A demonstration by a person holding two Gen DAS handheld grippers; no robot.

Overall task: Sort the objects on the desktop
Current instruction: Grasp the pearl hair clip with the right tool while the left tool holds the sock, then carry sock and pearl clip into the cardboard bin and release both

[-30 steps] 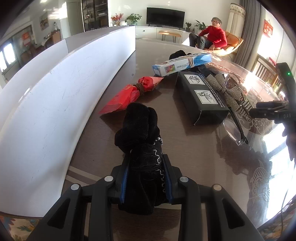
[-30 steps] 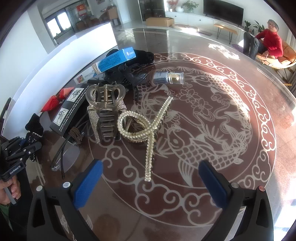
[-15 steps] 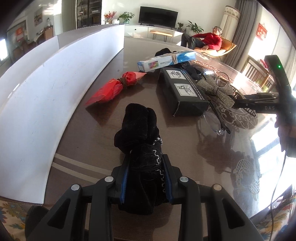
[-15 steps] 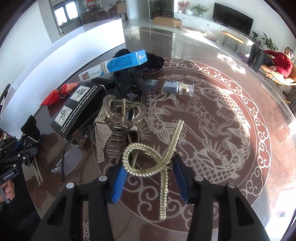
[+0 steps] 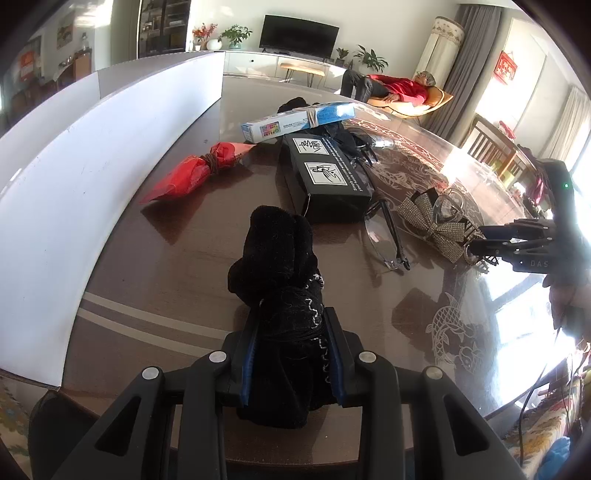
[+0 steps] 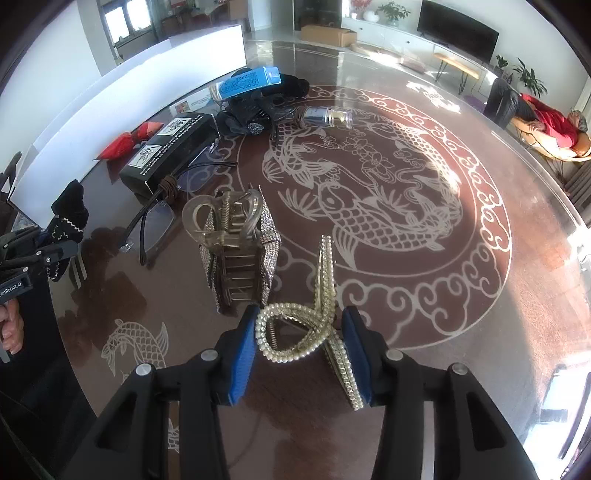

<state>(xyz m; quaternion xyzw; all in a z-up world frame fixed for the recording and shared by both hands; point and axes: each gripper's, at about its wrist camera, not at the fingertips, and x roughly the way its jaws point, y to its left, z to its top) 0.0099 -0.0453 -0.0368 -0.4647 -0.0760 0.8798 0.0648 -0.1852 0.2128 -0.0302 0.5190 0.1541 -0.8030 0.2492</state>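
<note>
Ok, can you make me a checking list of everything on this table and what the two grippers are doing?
Surface: dark glossy table with fish pattern.
Job's things: pearl hair clip, black cloth, rhinestone claw clip, glasses, black box, blue box, red pouch, small bottle.
Clutter: nothing seen.
Grippers: left gripper shut on black cloth; right gripper shut on pearl hair clip.
Cables: thin cable, table's right edge.
Surroundings: white board, television, person reclining.

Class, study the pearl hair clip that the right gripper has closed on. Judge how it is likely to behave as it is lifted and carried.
The pearl hair clip looks rigid: its crossed loop keeps shape between the right gripper pads. It is probably light, being thin and open. The rounded beads may be slippery, and the long tail past the pads could let it pivot or twist.
</note>
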